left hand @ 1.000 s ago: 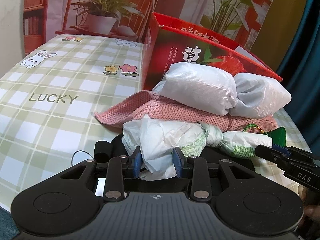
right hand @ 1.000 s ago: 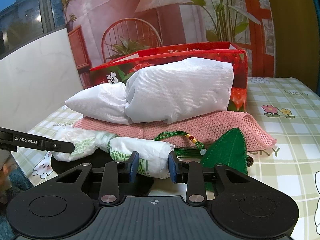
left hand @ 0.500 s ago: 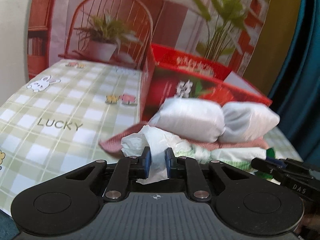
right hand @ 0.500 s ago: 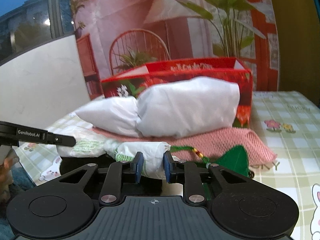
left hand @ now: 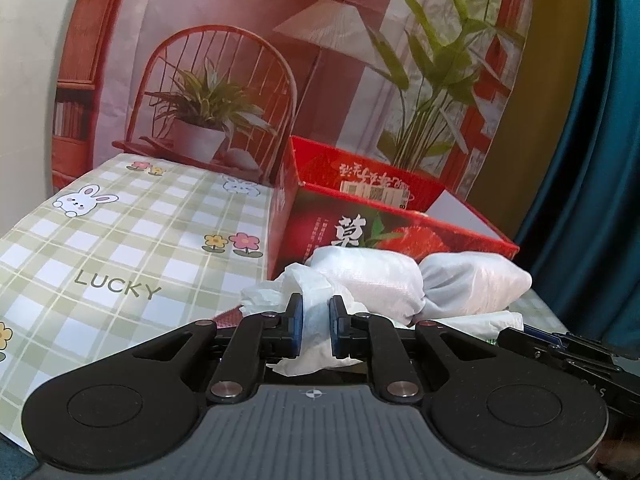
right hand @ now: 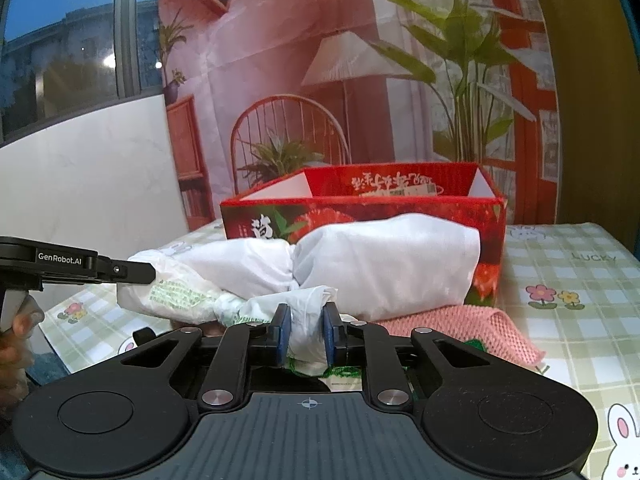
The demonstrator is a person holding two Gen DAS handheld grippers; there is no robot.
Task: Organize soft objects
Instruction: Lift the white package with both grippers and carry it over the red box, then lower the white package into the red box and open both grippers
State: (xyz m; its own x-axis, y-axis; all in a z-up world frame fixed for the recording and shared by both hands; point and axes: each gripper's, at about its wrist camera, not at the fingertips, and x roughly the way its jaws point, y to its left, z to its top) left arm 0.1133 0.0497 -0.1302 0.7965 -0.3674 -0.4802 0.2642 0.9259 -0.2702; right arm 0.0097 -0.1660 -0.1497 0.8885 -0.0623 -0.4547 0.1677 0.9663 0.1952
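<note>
Where the left claw point(left hand: 316, 326) sits nearest its camera, its blue pads are clamped on one crumpled end of a white plastic bag point(left hand: 308, 312), which bunches up between them. The right claw point(right hand: 306, 334) holds the other end of the same bag point(right hand: 308, 320), its jaws closing with the plastic pinched between the pads, so the bag stretches between the two claws, its green-printed middle point(right hand: 176, 294) showing in the right view. In that view the left claw's black body enters from the left edge, with part of a hand point(right hand: 20, 328) beneath it. Just behind the bag a white cloth bundle point(right hand: 384, 266), cinched in the middle, lies on a pink knitted cloth point(right hand: 460, 326) spread on the surface point(left hand: 120, 248), which has a green checked cover with rabbits and flowers. Behind the bundle, touching or nearly so, stands an open red box point(right hand: 360, 208) printed with strawberries. Farthest back hangs a backdrop point(left hand: 248, 60) picturing a chair, a lamp and plants.
</note>
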